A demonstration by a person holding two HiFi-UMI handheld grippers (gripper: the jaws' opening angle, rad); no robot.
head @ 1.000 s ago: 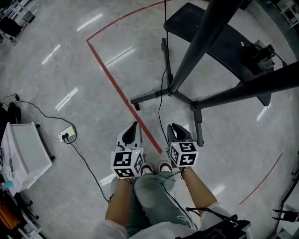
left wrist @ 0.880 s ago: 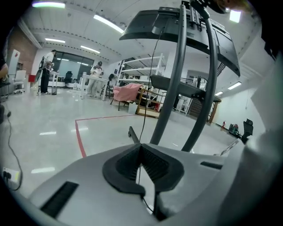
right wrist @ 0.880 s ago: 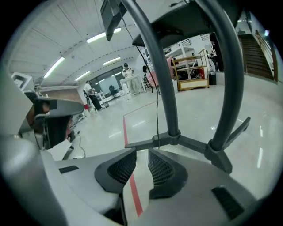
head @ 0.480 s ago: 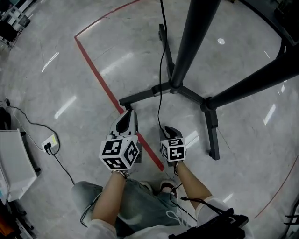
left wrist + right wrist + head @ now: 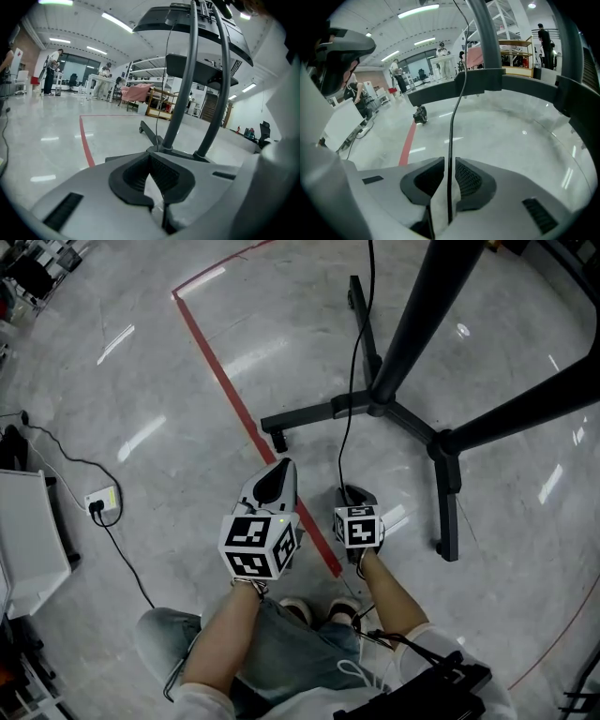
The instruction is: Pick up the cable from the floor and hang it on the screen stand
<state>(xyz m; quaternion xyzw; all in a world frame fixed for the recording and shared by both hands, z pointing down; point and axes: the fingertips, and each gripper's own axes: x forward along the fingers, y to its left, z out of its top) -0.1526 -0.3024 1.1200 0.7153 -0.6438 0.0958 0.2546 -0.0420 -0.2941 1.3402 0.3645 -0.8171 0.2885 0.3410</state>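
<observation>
A thin black cable (image 5: pixel 351 390) drops from above, past the screen stand's (image 5: pixel 412 329) black pole, to my right gripper (image 5: pixel 354 495). In the right gripper view the cable (image 5: pixel 452 117) runs straight between the jaws of the right gripper (image 5: pixel 450 169), which is shut on it. My left gripper (image 5: pixel 274 486) hovers just to its left above the red floor line. Seen in its own view, the left gripper (image 5: pixel 151 161) is shut with nothing in it. The stand's (image 5: pixel 180 105) pole and splayed legs rise close ahead.
A red tape line (image 5: pixel 234 399) crosses the grey floor under the grippers. The stand's legs (image 5: pixel 305 418) spread left and right, with a caster (image 5: pixel 420 114) at one end. A power strip (image 5: pixel 101 502) with cords and a white box (image 5: pixel 33 540) sit at the left.
A second ago the cable lay on the floor beside the right gripper; now it runs into the gripper's jaws. Both grippers and the view have shifted closer to the stand's base.
</observation>
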